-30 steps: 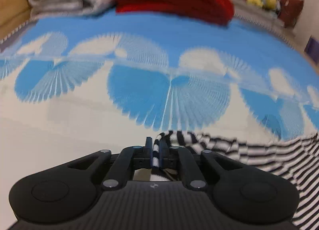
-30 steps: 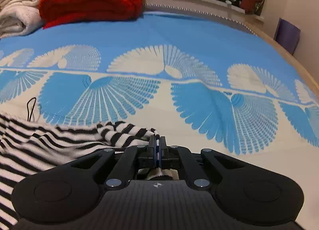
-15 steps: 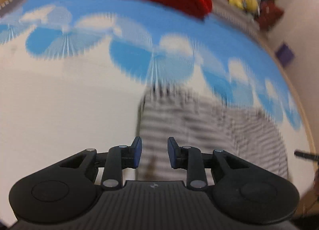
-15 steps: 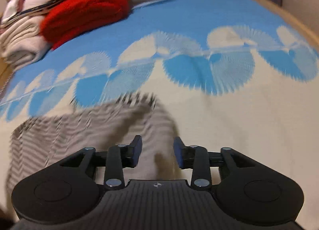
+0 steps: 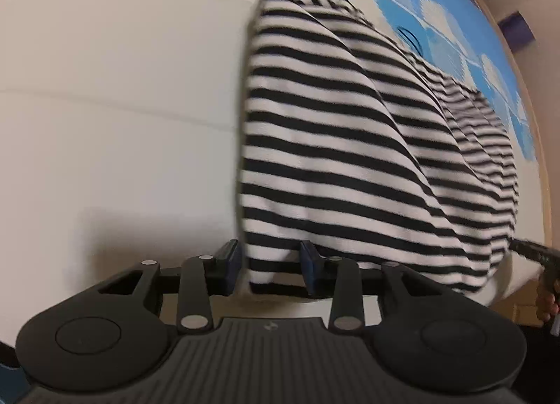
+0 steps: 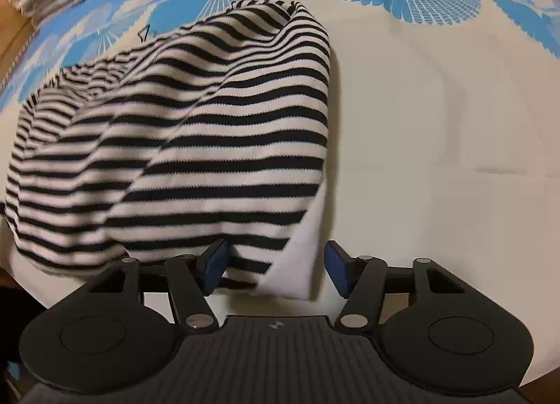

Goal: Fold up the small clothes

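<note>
Striped black-and-white knit garment (image 5: 350, 145) lies rumpled on the cream part of a bedspread (image 5: 115, 117) with blue fan patterns along its far side. Left gripper (image 5: 271, 269) is spread apart, the garment's near left corner between its blue pads without being pinched. Right gripper (image 6: 274, 269) is likewise released, straddling the near right corner with its white underside turned up.

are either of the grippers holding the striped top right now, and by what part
Neither. Both the left gripper and the right gripper are open, each straddling a near-edge corner of the striped top, not clamped on it.
</note>
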